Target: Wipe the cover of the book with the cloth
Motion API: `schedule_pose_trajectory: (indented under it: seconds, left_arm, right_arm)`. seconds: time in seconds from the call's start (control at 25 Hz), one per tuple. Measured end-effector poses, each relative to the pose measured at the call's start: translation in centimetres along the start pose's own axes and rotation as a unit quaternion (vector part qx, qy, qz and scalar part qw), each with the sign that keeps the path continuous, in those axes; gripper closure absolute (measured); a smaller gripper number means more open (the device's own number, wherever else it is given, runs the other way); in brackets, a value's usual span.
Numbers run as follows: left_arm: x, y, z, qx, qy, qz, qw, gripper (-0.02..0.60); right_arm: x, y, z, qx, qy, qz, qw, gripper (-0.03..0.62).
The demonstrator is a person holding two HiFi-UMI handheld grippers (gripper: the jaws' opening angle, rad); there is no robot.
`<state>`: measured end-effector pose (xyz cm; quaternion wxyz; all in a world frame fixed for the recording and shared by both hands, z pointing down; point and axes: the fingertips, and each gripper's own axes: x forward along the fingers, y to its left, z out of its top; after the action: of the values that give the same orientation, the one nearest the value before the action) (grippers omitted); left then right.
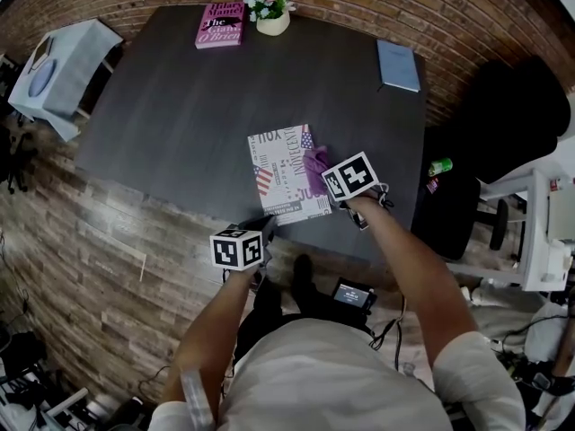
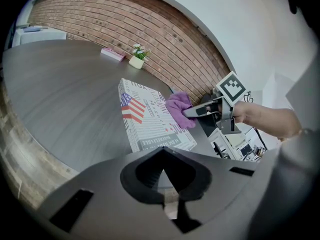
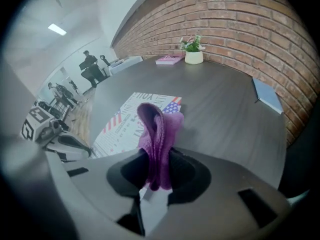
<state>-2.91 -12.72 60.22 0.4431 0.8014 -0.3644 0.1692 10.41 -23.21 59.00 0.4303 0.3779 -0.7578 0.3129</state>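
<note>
Purple cloth [image 1: 314, 169] gripped in right gripper [image 3: 157, 179] jaws, lying on right edge of book [image 1: 283, 178]. Book flat near front edge of surface [image 1: 180, 106]. Left gripper [image 2: 165, 184] jaws clenched, empty, near book's front corner.

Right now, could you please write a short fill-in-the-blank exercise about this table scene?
1. The right gripper is shut on a ___ cloth.
2. The book on the table shows an American ___ on its cover.
3. The left gripper is shut and holds ___.
Missing words: purple; flag; nothing.
</note>
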Motion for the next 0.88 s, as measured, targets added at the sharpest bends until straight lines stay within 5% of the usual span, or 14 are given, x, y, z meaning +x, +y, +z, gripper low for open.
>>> schedule_pose_trajectory:
  seconds: [0.32,0.88]
  left_arm:
    - [-0.1,0.0,-0.1,0.007,0.001,0.002,1.0000,0.575]
    - [-3.9,-0.2,-2.2,-0.029,-0.040,-0.027,0.9984,0.574]
  right_arm:
    - [-2.8,-3.7,-0.1,-0.002,-0.012,-0.081,0.997,0.499]
    - [-3.4,5.1,2.9,-0.016,-0.066,0.001,0.998,0.499]
